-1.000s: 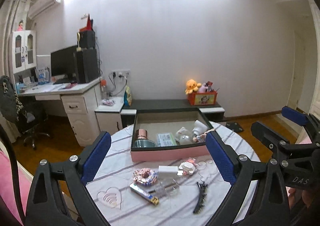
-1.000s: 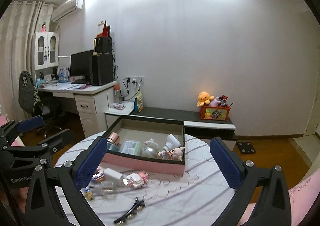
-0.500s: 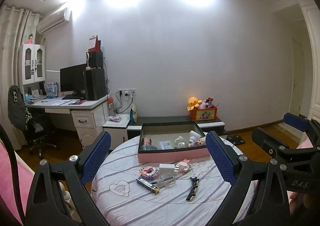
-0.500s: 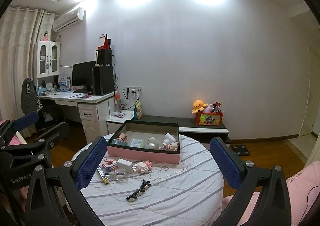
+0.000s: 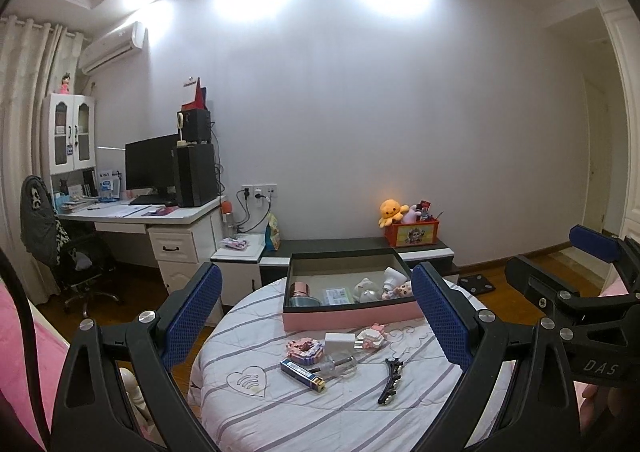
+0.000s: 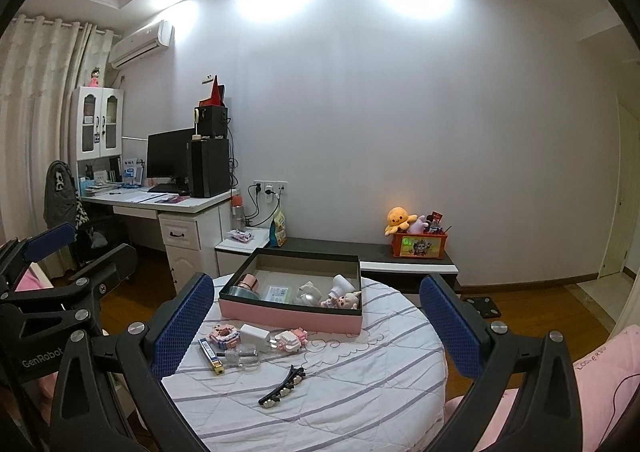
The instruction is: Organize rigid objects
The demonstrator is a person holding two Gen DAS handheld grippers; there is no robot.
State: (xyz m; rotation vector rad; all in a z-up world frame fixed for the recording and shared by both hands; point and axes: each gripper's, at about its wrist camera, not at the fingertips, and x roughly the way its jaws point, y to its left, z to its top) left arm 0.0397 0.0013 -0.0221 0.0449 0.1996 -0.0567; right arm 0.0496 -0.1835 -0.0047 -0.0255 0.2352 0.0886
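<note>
Both grippers hang above the near edge of the round table (image 5: 248, 412), apart from everything on it; the left gripper (image 5: 316, 316) has its blue-padded fingers (image 5: 192, 316) spread wide and grasping nothing; the right gripper (image 6: 316, 324) likewise holds its fingers (image 6: 450, 328) released and empty. At the table's far edge sits the pink box (image 6: 292, 316), open-topped, with a copper-capped jar (image 6: 246, 286), a small doll (image 6: 348, 300) and other small items inside; just before the box, left of the table's centre, lie a pink block toy (image 6: 226, 334), a white charger (image 6: 256, 336), a second pink toy (image 6: 290, 340), a clear bottle (image 6: 244, 356) and a blue tube (image 6: 211, 356); a black hair clip (image 6: 282, 386) lies nearer the near edge, apart from that cluster.
</note>
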